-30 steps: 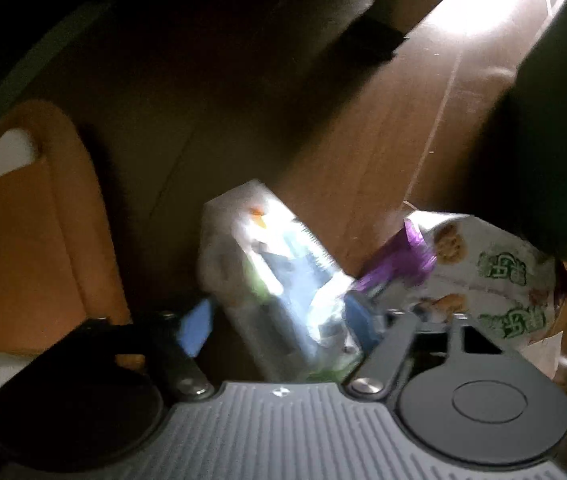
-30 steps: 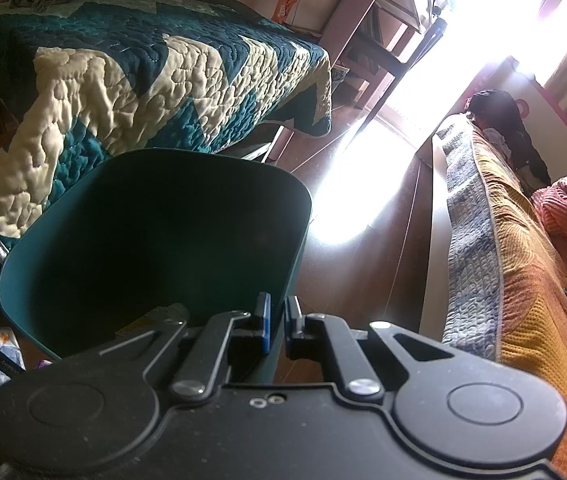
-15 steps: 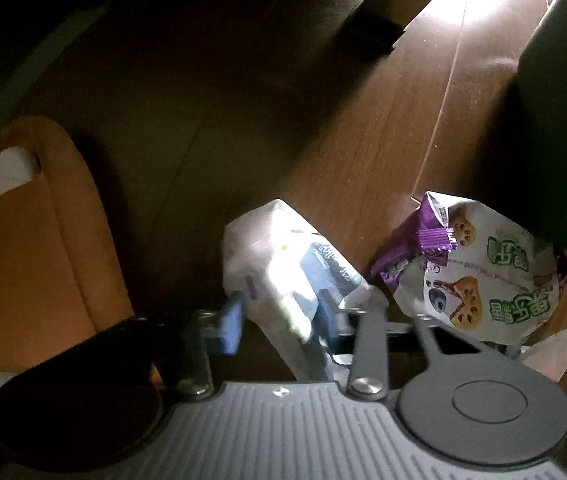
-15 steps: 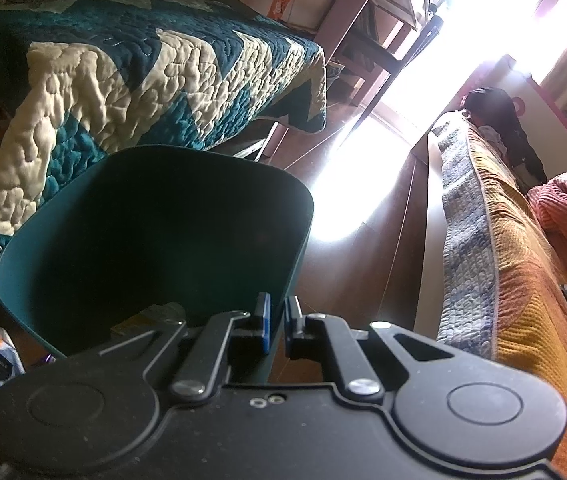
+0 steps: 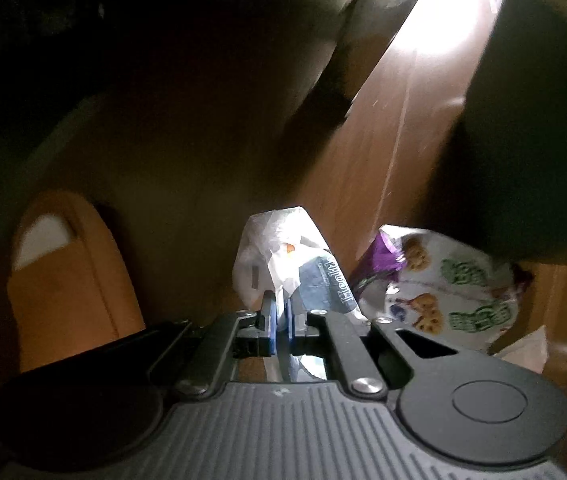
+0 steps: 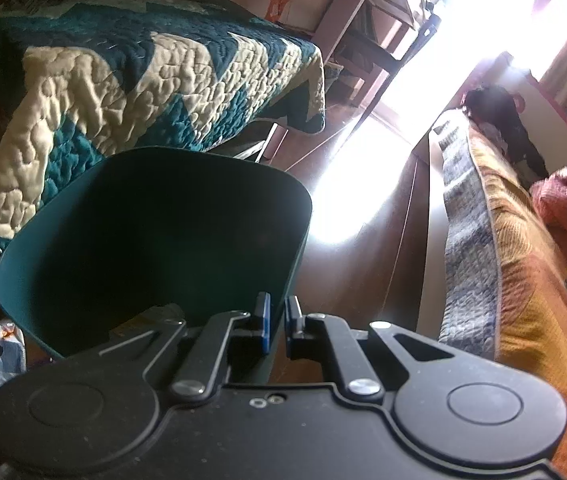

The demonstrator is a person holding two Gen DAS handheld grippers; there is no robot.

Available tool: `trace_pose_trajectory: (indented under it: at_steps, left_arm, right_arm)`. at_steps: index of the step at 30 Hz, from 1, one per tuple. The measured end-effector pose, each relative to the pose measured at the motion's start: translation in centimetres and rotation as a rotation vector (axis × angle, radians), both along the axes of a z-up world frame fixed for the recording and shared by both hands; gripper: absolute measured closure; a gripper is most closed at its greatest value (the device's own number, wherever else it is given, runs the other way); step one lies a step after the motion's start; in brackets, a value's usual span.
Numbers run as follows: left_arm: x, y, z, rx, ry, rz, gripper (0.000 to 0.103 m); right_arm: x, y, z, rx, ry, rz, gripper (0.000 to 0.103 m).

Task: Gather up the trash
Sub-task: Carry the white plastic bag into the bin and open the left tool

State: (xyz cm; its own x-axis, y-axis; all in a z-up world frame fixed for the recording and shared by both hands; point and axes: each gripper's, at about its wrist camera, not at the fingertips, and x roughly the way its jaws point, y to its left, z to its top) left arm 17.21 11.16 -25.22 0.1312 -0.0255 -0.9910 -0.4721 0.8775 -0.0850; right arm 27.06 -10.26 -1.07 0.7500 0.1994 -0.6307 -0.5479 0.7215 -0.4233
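Brown wooden floor point(image 5: 367, 168) runs between two beds, dim near the left gripper and glaring white where sunlight falls further off. One bed carries a teal and cream zigzag quilt point(image 6: 131, 76); the other, along the right of the right wrist view, has an orange and grey cover point(image 6: 495, 240). The left gripper point(image 5: 279, 320) points down at the floor with its blue pads drawn in to a narrow gap, pinching the near end of a crumpled white and blue plastic wrapper point(image 5: 283, 260). That wrapper's long axis runs straight away from the gripper, its free crumpled end pointing up in the left wrist view. Just to its right on the floor lies a flat white snack bag point(image 5: 451, 292) printed with cookies and green lettering, a purple corner toward the held wrapper; whether the two touch cannot be told. The right gripper point(image 6: 277, 320) has its pads almost together, clamped on the near rim of a dark teal bin point(image 6: 155, 240), whose open mouth faces the camera.
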Motion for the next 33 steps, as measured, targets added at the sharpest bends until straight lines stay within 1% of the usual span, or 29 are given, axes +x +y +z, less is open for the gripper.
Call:
trace_pose_trajectory:
  at_steps: [3, 7, 10, 14, 16, 20, 21, 23, 26, 27, 29, 30, 33]
  left_arm:
    - [-0.4, 0.2, 2.1, 0.014, -0.036, -0.037, 0.098]
    - [-0.3, -1.2, 5.6, 0.03, -0.073, -0.105, 0.098]
    - [-0.9, -2.3, 9.0, 0.007, -0.114, -0.162, 0.098]
    - [-1.9, -3.3, 13.6, -0.052, -0.179, -0.218, 0.098]
    - [-2.3, -3.7, 15.8, -0.101, -0.22, -0.232, 0.098]
    - [-3.5, -4.0, 21.3, -0.133, -0.318, -0.281, 0.098]
    - [-3.5, -4.2, 22.2, -0.139, -0.341, -0.283, 0.098]
    - [-3.2, -4.2, 24.9, -0.144, -0.407, -0.289, 0.098]
    - [-1.9, -4.6, 28.6, -0.14, -0.499, -0.313, 0.098]
    - [-1.3, -4.8, 29.3, -0.133, -0.522, -0.324, 0.098]
    - [0.3, -5.8, 30.9, -0.07, -0.572, -0.355, 0.098]
    - [1.2, -6.0, 30.9, -0.053, -0.585, -0.362, 0.098]
    - [3.7, -6.7, 30.7, -0.065, -0.592, -0.358, 0.098]
  right_arm:
    - [0.2, -0.4, 0.1, 0.019, 0.016, -0.006, 0.097]
    - [-0.2, -0.5, -0.1, 0.003, 0.001, 0.009, 0.096]
    - [-0.2, -0.6, -0.1, 0.005, 0.0, 0.016, 0.096]
    - [-0.3, -1.0, -0.2, 0.007, 0.003, 0.024, 0.096]
    - [-0.3, -1.2, -0.2, 0.006, 0.007, 0.026, 0.096]
    - [-0.6, -1.2, -0.3, -0.002, 0.005, 0.029, 0.096]
    - [-0.7, -1.2, -0.4, -0.005, 0.003, 0.03, 0.096]
    - [-0.9, -1.2, -0.4, -0.01, -0.001, 0.035, 0.096]
    - [-1.1, -1.1, -0.4, -0.014, -0.002, 0.043, 0.096]
    - [-1.1, -1.0, -0.4, -0.016, -0.004, 0.046, 0.096]
    - [-1.3, -1.0, -0.4, -0.022, -0.007, 0.051, 0.096]
    - [-1.3, -1.0, -0.5, -0.025, -0.009, 0.053, 0.096]
    - [-1.5, -1.0, -0.5, -0.028, -0.012, 0.061, 0.096]
